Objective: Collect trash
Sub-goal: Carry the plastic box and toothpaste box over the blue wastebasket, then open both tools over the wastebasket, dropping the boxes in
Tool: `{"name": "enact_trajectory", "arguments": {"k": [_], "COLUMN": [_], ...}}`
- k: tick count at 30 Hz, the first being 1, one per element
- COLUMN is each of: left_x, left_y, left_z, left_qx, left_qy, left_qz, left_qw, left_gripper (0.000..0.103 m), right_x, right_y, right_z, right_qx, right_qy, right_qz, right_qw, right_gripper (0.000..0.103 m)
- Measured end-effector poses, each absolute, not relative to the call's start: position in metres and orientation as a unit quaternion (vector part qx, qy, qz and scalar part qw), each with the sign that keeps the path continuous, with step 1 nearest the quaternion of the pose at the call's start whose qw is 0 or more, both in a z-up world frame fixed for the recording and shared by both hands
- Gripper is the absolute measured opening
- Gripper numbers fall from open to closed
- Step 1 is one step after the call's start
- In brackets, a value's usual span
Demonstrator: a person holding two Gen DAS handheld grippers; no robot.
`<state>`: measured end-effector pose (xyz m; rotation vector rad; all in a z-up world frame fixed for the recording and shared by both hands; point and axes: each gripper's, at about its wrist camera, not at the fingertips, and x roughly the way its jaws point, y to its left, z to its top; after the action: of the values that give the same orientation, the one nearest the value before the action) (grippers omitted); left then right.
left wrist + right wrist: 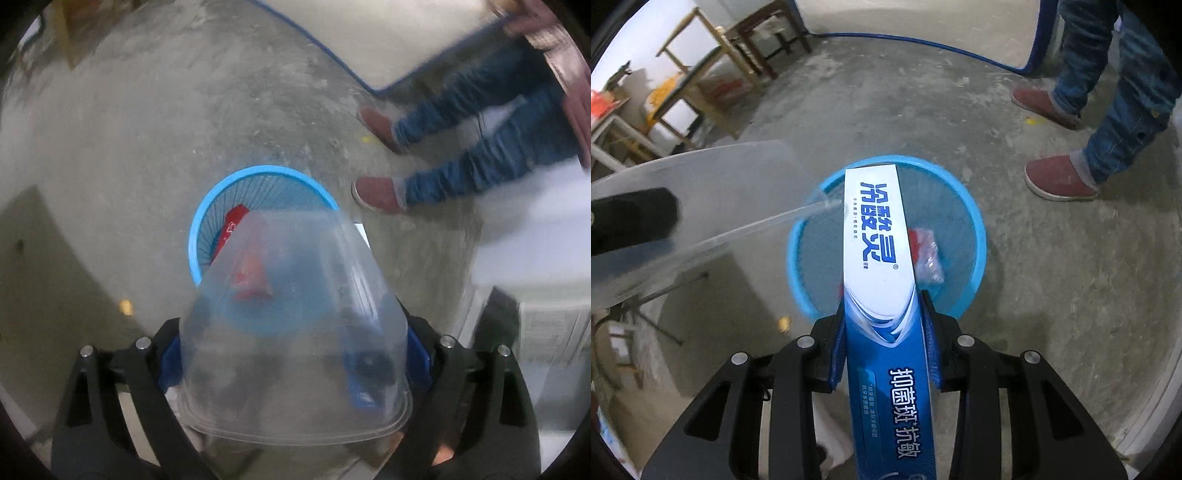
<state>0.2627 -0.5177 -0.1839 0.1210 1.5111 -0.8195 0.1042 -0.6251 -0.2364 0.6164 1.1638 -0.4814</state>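
Observation:
A round blue mesh trash basket stands on the concrete floor. Red wrappers lie inside it. My left gripper is shut on a clear plastic container and holds it above the basket's near rim. That container also shows at the left in the right wrist view. My right gripper is shut on a blue and white toothpaste box, which points out over the basket's opening.
A person in jeans and red shoes stands right of the basket. A blue-edged mat lies beyond. Wooden chairs and tables stand at far left. A small yellow scrap lies near the basket.

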Motion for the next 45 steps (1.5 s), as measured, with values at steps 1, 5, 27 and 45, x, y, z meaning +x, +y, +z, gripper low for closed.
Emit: {"name": "enact_trajectory", "arguments": {"k": [1,5,27,45], "left_x": [0.266,0.272,0.235,0.111], "left_y": [-0.52,-0.527,-0.444,-0.197], "left_z": [-0.188,-0.193,-0.053,0.019], "left_qx": [0.048,0.028,-0.015,0.001], "left_qy": [0.668,0.666,0.554,0.411], "left_qz": [-0.353,-0.343,-0.41,-0.308], "left_qw": [0.654,0.661,0.724,0.858], "left_gripper": [0.089,0.091,0.091,0.091], "right_x": [0.11,0.123,0.044,0.051], "right_y": [-0.631,-0.646,-0.614,-0.454], "right_z": [-0.245,-0.271,-0.209,-0.021], "right_qx": [0.284,0.298,0.298,0.122], "right_qy": [0.536,0.541,0.481,0.411], "right_qz": [-0.224,-0.233,-0.245,-0.126], "right_qw": [0.763,0.751,0.787,0.895], "right_gripper": [0.042,0.059,0.06,0.09]}}
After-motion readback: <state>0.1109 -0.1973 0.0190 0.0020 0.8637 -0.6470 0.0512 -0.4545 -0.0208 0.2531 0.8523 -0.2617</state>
